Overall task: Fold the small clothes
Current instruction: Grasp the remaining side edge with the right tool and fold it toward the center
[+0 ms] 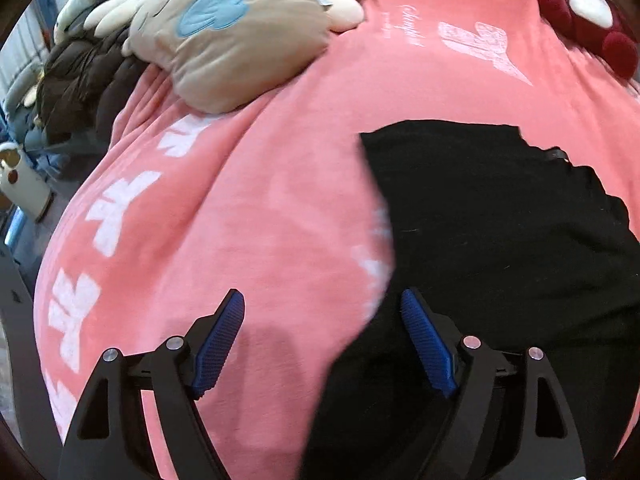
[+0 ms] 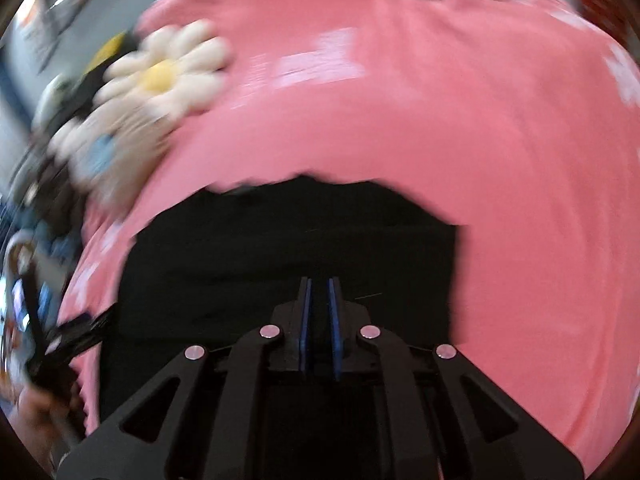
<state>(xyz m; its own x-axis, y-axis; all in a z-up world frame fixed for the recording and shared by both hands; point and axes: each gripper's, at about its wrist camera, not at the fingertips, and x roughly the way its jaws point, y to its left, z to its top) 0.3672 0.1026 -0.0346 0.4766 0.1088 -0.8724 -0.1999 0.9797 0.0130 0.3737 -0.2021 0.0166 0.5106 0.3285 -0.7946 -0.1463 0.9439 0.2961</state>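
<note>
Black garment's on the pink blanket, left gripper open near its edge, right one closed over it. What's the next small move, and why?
Probably ease the left gripper down onto the near left edge of the black garment and close on it. Its jaws stand wide with only pink blanket and that edge beneath them, nothing gripped. The right gripper is nearly shut over the garment; whether it pinches cloth is unclear in the blur.

black garment (image 1: 500, 240) cut off right, daisy pillow (image 2: 164, 72) blurred
</note>
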